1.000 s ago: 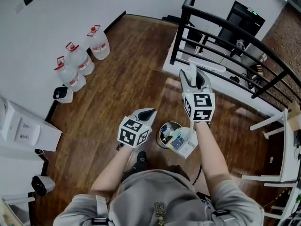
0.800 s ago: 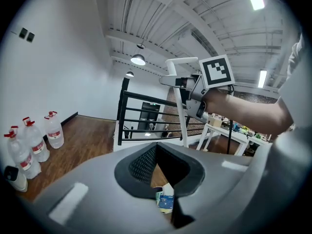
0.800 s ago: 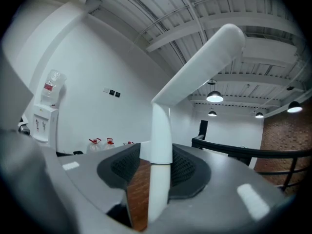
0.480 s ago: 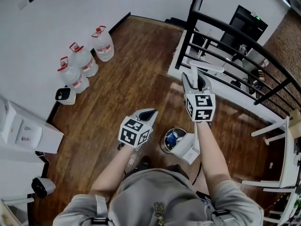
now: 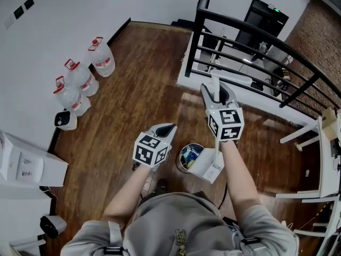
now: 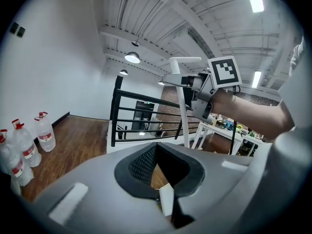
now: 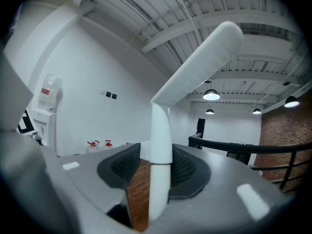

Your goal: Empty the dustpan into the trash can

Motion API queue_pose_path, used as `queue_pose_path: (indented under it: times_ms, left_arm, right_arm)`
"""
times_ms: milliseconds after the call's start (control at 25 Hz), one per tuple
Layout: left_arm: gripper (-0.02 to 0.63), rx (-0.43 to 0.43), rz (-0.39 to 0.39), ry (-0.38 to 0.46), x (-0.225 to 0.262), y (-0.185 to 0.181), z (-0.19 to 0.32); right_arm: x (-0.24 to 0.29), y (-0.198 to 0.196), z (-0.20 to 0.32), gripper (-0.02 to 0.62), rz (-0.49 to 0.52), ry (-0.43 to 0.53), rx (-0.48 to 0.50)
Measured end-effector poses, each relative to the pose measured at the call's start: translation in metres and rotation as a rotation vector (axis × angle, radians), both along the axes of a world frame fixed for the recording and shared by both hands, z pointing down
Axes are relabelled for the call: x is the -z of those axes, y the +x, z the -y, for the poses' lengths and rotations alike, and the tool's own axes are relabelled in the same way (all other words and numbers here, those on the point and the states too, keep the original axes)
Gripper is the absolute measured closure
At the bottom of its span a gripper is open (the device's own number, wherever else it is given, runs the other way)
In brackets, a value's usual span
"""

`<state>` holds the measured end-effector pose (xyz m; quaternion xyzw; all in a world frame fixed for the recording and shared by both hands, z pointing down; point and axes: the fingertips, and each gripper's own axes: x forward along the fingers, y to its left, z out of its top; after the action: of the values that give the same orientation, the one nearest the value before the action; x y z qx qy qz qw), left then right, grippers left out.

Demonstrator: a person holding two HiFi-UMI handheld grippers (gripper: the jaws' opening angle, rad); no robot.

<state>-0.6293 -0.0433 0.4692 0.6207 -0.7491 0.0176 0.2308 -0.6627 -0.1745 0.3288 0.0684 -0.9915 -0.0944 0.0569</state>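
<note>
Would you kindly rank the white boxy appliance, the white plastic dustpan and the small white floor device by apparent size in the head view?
1. white boxy appliance
2. white plastic dustpan, nearer the camera
3. small white floor device

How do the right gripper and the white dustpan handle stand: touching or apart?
Touching. The right gripper view shows the right gripper clamped on the dustpan handle.
</note>
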Motion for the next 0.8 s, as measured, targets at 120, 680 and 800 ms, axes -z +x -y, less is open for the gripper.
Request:
queue_pose_path:
  times_ms: [120, 680, 800]
  left_arm:
    - [0.618, -0.033, 0.000, 0.001, 0.000, 0.017, 0.018]
    - [0.618, -0.206, 0.019, -0.007, 0.007, 0.129, 0.107]
    - [0.618, -0.230, 0.022, -0.015, 0.006, 0.151, 0.122]
  right_arm:
    - [0.006, 0.024, 0.014, 0.436, 0.016, -0.016, -0.016]
    - [0.031, 0.183, 0.105, 0.447, 0.112, -0.139, -0.173]
    - [0.037, 0.216, 0.116, 0.454, 0.138, -0.189, -0.182]
